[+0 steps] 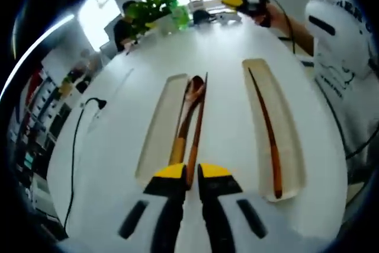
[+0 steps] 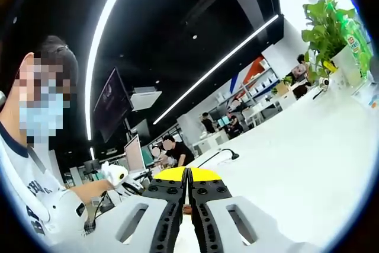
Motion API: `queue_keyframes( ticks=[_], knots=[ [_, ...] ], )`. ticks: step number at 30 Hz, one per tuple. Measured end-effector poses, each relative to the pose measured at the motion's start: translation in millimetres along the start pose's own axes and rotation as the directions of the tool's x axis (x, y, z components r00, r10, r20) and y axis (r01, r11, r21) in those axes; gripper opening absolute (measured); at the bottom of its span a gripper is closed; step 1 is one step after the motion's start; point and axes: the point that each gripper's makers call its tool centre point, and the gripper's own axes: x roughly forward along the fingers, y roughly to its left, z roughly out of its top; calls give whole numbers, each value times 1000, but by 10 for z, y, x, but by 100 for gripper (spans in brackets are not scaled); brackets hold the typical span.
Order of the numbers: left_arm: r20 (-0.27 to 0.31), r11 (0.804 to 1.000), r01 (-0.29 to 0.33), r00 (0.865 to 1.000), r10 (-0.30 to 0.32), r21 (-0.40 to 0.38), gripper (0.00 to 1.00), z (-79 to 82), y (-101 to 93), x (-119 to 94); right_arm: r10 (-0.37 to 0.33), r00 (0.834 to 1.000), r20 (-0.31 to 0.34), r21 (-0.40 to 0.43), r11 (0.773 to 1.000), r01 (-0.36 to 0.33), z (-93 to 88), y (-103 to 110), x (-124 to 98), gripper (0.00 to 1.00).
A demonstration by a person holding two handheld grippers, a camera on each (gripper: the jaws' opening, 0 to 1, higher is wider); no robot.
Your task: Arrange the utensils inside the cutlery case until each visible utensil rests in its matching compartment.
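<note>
here the left gripper (image 1: pixel 192 173) fingers clamp a wooden chopstick (image 1: pixel 197 128) beside the spoon (image 1: pixel 188 108); right gripper (image 2: pixel 188 176) fingers closed.

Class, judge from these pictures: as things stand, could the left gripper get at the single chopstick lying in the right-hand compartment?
Probably yes: the chopstick lies uncovered in its compartment, beside the left gripper, with nothing between them. The gripper's jaws, though, are closed on another chopstick.
</note>
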Motion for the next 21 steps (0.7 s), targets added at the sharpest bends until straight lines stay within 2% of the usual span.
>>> queue_keyframes(
  ticks=[21],
  knots=[
    [-47, 998, 59, 997, -59, -13, 11, -122, -23, 177, 3, 1000, -6, 22, 1000, -3, -33, -27, 20, 0]
  ],
)
